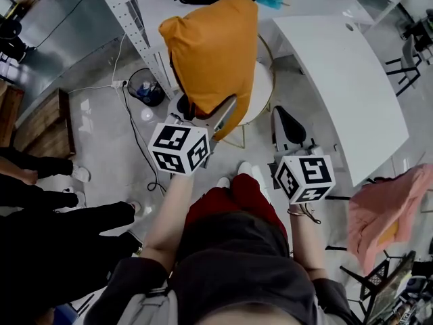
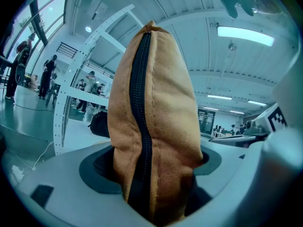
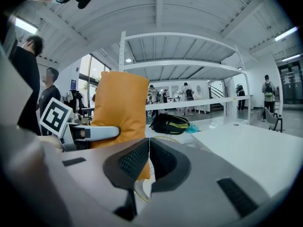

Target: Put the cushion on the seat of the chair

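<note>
Cushion (image 1: 213,53) first: the orange one stands on end in my left hand-held gripper (image 1: 203,114), which is clamped on its lower edge with the jaws held wide by the padding. In the left gripper view the cushion (image 2: 154,122) fills the middle, its dark zipper running straight up the edge that faces me, and the fabric bulges out over both pads of that hand-held gripper (image 2: 151,169). From the head view the cushion hangs over the left part of the round white chair seat (image 1: 258,97), covering much of it. Looking steeply down like this, I cannot say whether its bottom touches the seat or is just above it. My right hand-held gripper (image 1: 284,124) is to the right of the chair, near the edge of the white worktop (image 1: 345,80), and touches nothing. In the right gripper view its jaws (image 3: 147,157) are pressed together with nothing between them, and beyond them I see the cushion (image 3: 120,108) upright, with one grey finger of the left hand-held gripper (image 3: 90,132) lying across its side. A black backpack (image 3: 169,123) sits on the floor far behind the chair. A pink cloth (image 1: 392,208) is draped at the near right, and people in dark clothes (image 1: 40,208) stand at my left.
</note>
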Available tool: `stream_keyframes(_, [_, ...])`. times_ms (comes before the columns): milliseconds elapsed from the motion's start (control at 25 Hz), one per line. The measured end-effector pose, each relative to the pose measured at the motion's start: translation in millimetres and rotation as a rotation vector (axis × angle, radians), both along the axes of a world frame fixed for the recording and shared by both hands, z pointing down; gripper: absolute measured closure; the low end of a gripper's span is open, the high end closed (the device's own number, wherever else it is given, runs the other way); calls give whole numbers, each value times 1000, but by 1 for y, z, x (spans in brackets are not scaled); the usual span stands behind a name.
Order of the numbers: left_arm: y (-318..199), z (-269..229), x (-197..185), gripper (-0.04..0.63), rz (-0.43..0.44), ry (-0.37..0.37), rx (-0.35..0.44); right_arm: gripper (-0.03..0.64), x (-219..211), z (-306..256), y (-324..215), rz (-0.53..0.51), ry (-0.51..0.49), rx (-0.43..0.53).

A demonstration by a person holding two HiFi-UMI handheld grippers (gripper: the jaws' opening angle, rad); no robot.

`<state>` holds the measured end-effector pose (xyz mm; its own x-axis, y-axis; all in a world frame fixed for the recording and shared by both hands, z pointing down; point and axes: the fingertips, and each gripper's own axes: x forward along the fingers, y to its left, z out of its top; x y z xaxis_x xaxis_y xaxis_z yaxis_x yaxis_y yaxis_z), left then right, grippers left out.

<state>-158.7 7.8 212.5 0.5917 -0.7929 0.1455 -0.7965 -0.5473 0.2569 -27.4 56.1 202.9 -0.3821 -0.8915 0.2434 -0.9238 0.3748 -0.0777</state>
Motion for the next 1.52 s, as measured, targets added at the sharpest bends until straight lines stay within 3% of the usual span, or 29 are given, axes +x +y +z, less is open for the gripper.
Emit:
stream_keyframes(680, [-71, 33, 35, 190, 0, -33, -81, 598, 44, 22, -74, 22, -29, -41])
stream_keyframes(1520, [-156, 112, 82, 190, -26, -97, -259, 598, 84, 88, -157, 3, -9, -178])
